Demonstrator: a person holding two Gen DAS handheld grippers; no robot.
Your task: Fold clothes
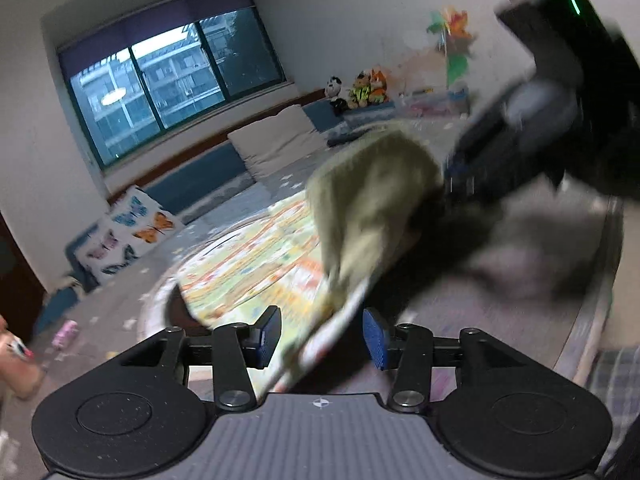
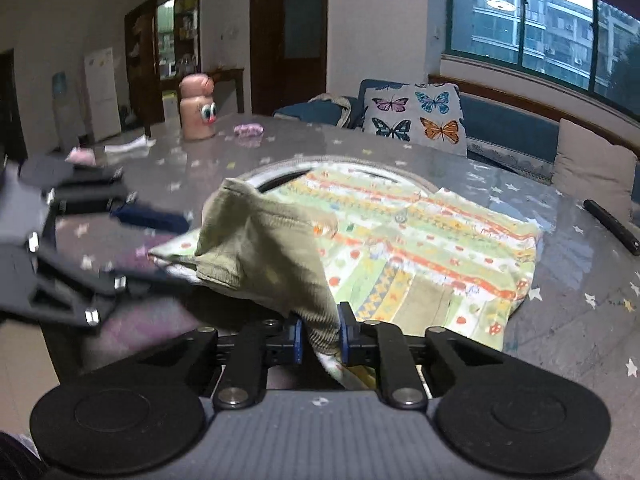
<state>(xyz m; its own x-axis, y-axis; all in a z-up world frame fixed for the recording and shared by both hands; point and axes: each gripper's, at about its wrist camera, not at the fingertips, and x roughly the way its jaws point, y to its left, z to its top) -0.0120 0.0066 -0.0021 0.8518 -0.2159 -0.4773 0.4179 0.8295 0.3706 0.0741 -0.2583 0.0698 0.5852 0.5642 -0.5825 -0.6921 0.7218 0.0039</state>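
While the patterned shirt (image 2: 432,240) lies spread on the grey table (image 2: 580,320), its olive sleeve (image 2: 264,248) is lifted over the near edge. The right gripper (image 2: 320,334) is clenched on that sleeve; the left gripper (image 1: 320,338) is seen released, cloth edge lying between unpressed pads. The shirt's long axis runs away from the right tongs, so the fold is judged to go forward. One shirt and two grippers are counted.
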